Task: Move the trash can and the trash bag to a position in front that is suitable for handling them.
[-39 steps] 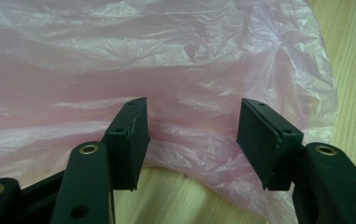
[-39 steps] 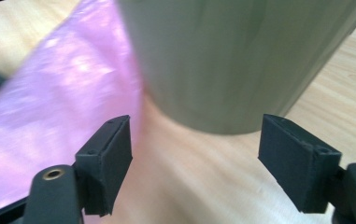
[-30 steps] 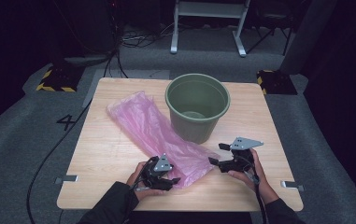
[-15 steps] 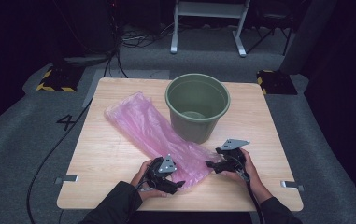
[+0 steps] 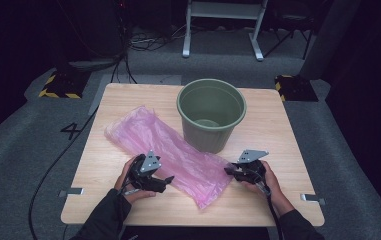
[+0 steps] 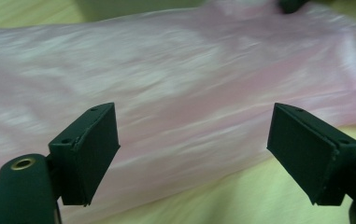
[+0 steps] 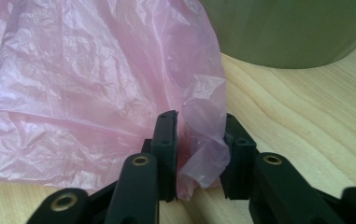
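**Pink bag pinched at its near corner**

Pink plastic bag [image 5: 178, 157] lies flat on the counter [image 5: 278, 130], running from the left side toward the near right, just beside the green bucket [image 5: 211, 114]. Right gripper [image 7: 198, 154] has just been closing its 2 jaws; a fold of the bag's corner sits between them, with a small gap left. Left gripper [image 6: 193, 149] has just been opening; its jaws stand wide, nothing gripped, above the bag's near edge.
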